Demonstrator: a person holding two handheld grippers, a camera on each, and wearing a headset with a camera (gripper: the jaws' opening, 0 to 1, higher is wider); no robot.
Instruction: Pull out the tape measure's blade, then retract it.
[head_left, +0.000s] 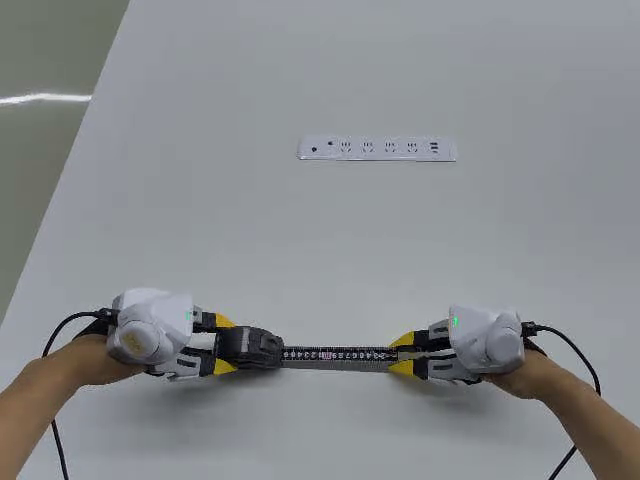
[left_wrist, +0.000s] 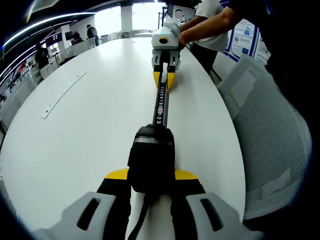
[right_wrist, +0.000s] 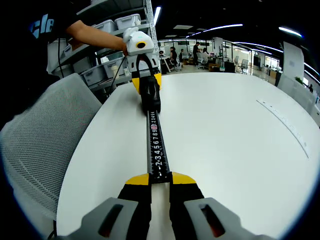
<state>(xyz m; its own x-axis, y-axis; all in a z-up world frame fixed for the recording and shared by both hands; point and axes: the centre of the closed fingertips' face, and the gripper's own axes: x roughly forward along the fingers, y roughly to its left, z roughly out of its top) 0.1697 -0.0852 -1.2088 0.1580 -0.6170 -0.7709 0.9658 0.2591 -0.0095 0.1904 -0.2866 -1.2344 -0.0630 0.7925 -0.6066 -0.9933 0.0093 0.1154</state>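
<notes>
A black tape measure case (head_left: 255, 347) (left_wrist: 151, 156) (right_wrist: 150, 96) lies low over the white table near its front edge. My left gripper (head_left: 222, 345) (left_wrist: 151, 176) is shut on the case, its yellow-tipped jaws on either side. The dark blade (head_left: 335, 355) (left_wrist: 160, 102) (right_wrist: 156, 149), printed with white numbers, runs out straight to the right. My right gripper (head_left: 403, 354) (right_wrist: 160, 178) is shut on the blade's end. The two grippers face each other along the blade, a short stretch apart.
A white power strip (head_left: 377, 149) (left_wrist: 63, 93) (right_wrist: 286, 121) lies flat further back on the table (head_left: 300, 230). The table's left edge (head_left: 70, 150) drops to a grey floor. A mesh chair (left_wrist: 265, 130) stands beside the table. Cables trail from both grippers.
</notes>
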